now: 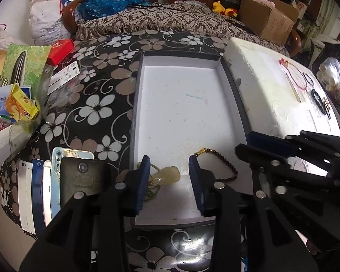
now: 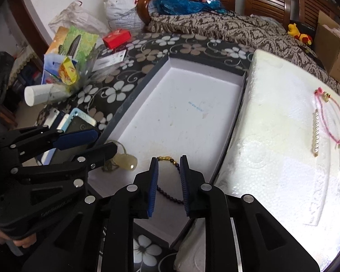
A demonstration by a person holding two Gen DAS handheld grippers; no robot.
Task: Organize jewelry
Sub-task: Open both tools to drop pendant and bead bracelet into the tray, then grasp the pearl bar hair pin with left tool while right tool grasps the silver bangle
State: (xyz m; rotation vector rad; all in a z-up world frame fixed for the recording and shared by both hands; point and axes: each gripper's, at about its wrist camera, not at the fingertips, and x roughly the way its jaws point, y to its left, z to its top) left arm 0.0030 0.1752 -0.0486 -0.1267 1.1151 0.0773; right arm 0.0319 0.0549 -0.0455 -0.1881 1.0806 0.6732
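Note:
A shallow white-lined box (image 1: 183, 95) (image 2: 188, 104) lies on the flowered table. In its near end lie a pale yellow pendant on a cord (image 1: 167, 175) (image 2: 125, 161) and a dark bead bracelet with a gold charm (image 1: 224, 167) (image 2: 170, 161). My left gripper (image 1: 170, 167) is open with its jaws either side of the pendant, empty. My right gripper (image 2: 168, 161) is open above the bracelet, empty; it also shows in the left wrist view (image 1: 253, 142). On the white foam slab (image 1: 265, 86) (image 2: 272, 122) lie a pink cord bracelet (image 1: 294, 74) (image 2: 333, 117), a pearl bar (image 2: 316, 133) and dark bracelets (image 1: 318, 100).
Several phones (image 1: 63, 176) (image 2: 77, 122) lie at the table's left edge. A clutter of packets, a red box (image 1: 61, 49) (image 2: 116, 37) and a white cup (image 2: 40, 94) sits at the back left. A patterned sofa, bags and cardboard boxes stand behind the table.

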